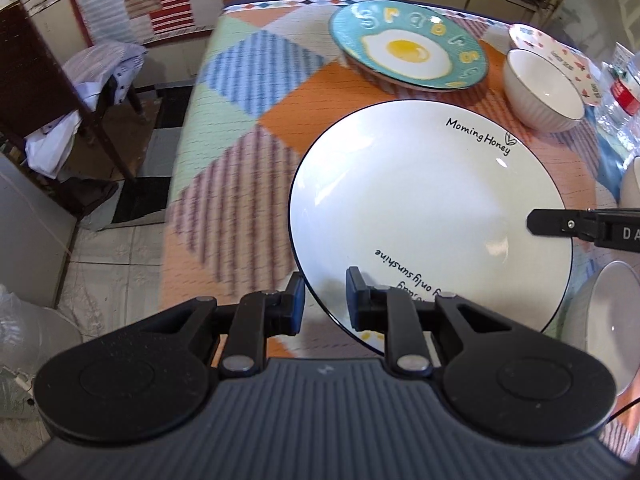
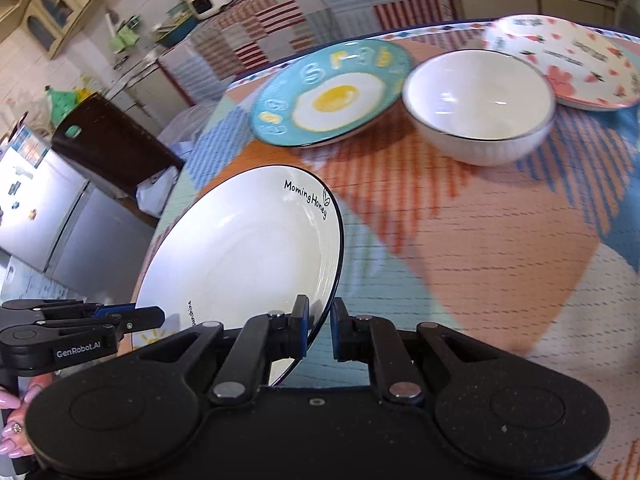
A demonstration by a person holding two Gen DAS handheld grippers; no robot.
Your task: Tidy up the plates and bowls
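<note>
I hold the white plate (image 1: 424,208) clamped at opposite rims: left tool (image 1: 325,300) on its near edge, right tool (image 2: 320,328) on its side, tilted above the tabletop (image 2: 460,248), near the egg plate (image 1: 408,52).

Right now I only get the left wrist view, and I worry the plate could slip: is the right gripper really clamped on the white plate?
Observer: Yes. In the right wrist view, the right gripper has its pads pressed on the dark rim of the white plate, one on each side.
Operator: How does my left gripper look from there?
Observer: The left gripper comes in from the side and closes on the rim at the plate's lower left edge.
Operator: Is any hand near the plate?
Observer: A hand wraps the left gripper's handle, below the plate and not touching it.
</note>
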